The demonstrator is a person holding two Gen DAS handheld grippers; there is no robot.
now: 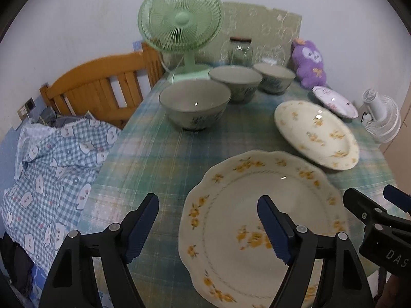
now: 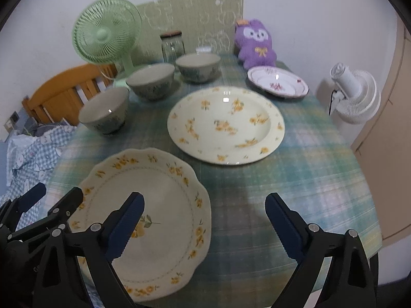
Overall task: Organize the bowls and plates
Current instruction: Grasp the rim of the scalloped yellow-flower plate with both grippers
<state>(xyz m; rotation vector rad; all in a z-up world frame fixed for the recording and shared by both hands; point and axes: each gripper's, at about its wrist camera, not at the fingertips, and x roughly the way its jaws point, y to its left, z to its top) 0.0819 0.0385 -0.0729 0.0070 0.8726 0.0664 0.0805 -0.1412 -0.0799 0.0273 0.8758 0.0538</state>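
A scalloped plate with yellow flowers (image 1: 231,192) (image 2: 154,192) lies nearest on the plaid tablecloth. Behind it sits a round deep plate with yellow flowers (image 1: 316,133) (image 2: 226,125), and further back a small pink-flowered plate (image 1: 334,100) (image 2: 277,80). Three grey-green bowls (image 1: 195,105) (image 2: 104,113) stand in a diagonal row at the left. My left gripper (image 1: 208,220) (image 2: 56,192) hangs open above the scalloped plate's left rim, holding nothing. My right gripper (image 2: 204,205) (image 1: 372,200) is open over that plate's right rim, also holding nothing.
At the table's back stand a green fan (image 1: 179,20), a glass jar (image 1: 240,51) and a purple plush toy (image 1: 308,61). A white fan (image 2: 354,95) is off the right edge. A wooden headboard (image 1: 102,84) and checked bedding (image 1: 51,166) adjoin the left side.
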